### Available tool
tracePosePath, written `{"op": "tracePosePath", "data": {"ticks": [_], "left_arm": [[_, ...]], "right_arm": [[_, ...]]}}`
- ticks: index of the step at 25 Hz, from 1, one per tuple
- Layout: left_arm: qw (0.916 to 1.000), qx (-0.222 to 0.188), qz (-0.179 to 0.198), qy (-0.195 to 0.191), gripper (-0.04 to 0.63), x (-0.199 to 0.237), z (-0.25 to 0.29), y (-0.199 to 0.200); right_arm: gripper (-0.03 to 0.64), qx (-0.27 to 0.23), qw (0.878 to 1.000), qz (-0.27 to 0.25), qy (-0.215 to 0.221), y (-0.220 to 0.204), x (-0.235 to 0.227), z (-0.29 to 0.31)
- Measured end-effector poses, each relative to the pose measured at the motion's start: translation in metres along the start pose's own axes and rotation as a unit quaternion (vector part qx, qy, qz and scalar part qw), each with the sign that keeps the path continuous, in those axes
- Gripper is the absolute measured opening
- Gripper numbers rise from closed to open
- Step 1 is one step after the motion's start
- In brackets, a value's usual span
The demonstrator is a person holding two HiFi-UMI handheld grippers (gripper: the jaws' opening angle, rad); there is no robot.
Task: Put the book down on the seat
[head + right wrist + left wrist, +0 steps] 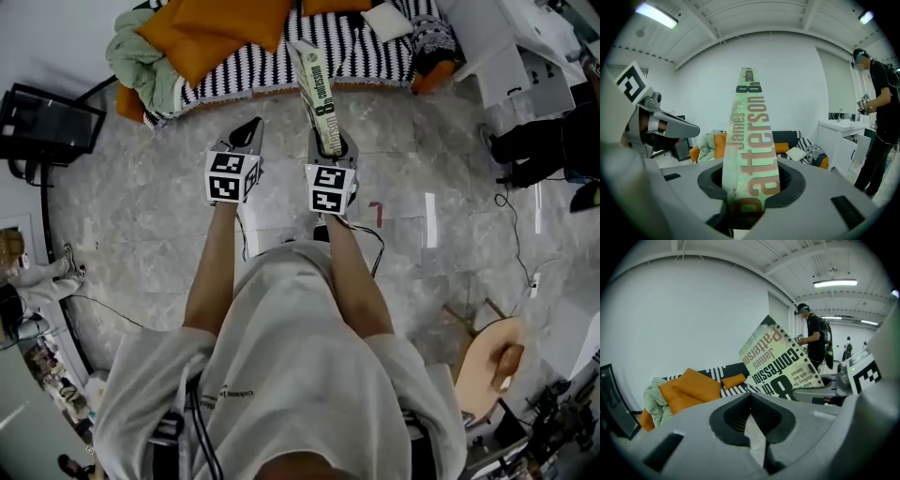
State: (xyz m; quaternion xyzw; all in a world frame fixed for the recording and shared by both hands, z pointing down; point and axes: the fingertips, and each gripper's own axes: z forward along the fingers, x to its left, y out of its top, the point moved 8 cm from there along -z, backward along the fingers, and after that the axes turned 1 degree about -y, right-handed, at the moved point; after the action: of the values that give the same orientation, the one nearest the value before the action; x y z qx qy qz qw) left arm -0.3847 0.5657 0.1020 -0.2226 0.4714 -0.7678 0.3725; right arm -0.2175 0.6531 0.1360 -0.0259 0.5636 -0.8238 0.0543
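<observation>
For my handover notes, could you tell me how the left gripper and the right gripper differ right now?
The right gripper clamps the book upright by its lower end; the left gripper holds nothing. The right gripper's jaws stand apart around the book; the left's tips meet. Both point toward the striped sofa.

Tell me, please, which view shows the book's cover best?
Left gripper view: the book shows its printed cover. Right gripper view shows only its spine in the right gripper; head view, a narrow strip.
</observation>
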Motion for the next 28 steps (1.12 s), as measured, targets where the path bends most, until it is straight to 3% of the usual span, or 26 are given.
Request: {"op": "tracePosePath", "data": {"ticks": [7, 11, 14, 20, 28], "left_arm": [[0.9999, 0.002, -0.016, 0.006, 0.008, -0.012, 0.046, 0.023], [0.9997, 0.001, -0.025, -0.002, 0.008, -0.024, 0.067, 0.026], [0.9998, -0.007, -0.008, -0.018, 0.008, -0.027, 0.067, 0.032], [0.9992, -0.001, -0.037, 0.012, 0.008, 0.005, 0.068, 0.028], [0.9978, 0.002, -0.066, -0.001, 0.008, 0.038, 0.12, 0.035]], "right_arm": [[0.16, 0.011, 0.998, -0.018, 0.052, 0.005, -0.023, 0.023], [0.16, 0.029, 0.999, -0.007, 0.044, -0.004, -0.048, 0.037], [0.16, 0.036, 0.999, 0.007, 0.033, -0.007, -0.061, 0.048], [0.16, 0.059, 0.998, 0.012, 0.034, -0.018, -0.071, 0.066], [0.16, 0.071, 0.996, -0.02, 0.042, -0.003, -0.078, 0.115]]}}
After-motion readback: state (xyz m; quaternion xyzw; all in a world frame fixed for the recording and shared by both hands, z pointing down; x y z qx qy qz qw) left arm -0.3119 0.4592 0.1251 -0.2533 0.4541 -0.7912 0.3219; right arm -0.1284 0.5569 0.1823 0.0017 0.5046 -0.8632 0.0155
